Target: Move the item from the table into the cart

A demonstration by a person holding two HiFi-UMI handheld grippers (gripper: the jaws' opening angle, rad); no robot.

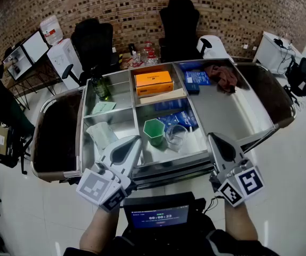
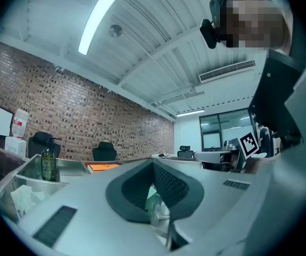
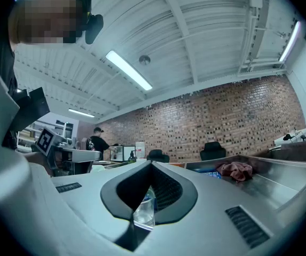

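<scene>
Left hand-held gripper (image 1: 133, 142) and right hand-held gripper (image 1: 213, 138): both clenched, nothing between the jaws, held level at the near edge of the cart (image 1: 233, 111). The cart compartments hold a green cup (image 1: 154, 131), clear glass (image 1: 176, 136), orange box (image 1: 154, 81) and rag (image 1: 223, 76). Stage undetermined: the item is either among these contents or on a bench out of view. Locate it before any reach.
</scene>
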